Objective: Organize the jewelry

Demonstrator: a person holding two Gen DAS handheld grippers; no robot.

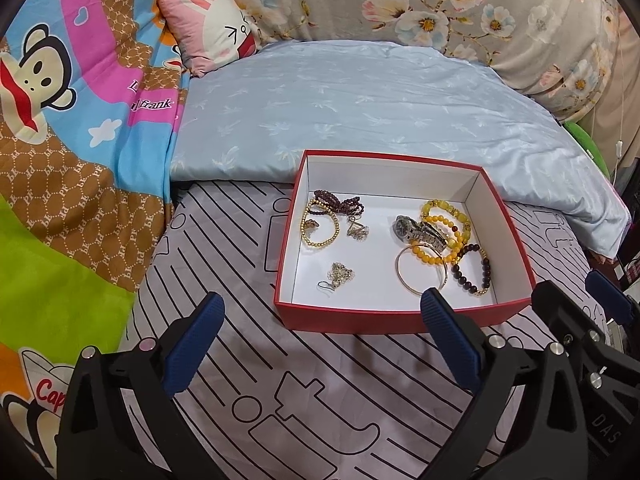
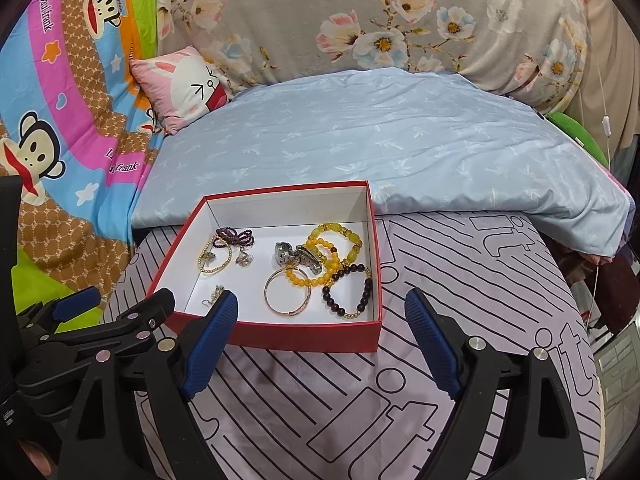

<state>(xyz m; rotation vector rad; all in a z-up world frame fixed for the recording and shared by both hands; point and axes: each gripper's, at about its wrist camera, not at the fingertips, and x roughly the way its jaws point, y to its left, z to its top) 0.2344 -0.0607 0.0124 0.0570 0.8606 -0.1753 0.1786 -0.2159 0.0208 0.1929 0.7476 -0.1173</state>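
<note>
two grippers are held low over the striped sheet (image 2: 460, 264), side by side: the left gripper (image 1: 320, 320) and right gripper (image 2: 320, 316), both spread wide and empty. just ahead of the fingertips sits the red box (image 1: 400, 318), in which bracelets (image 1: 444, 220), a watch (image 1: 420, 232) and a chain (image 1: 340, 274) are kept.

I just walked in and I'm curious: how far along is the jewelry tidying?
All the jewelry in view, like the watch and gold bangle, already lies inside the red box, though heaped together. Nothing is in hand: the left gripper and right gripper are open and empty. No lid shows.
</note>
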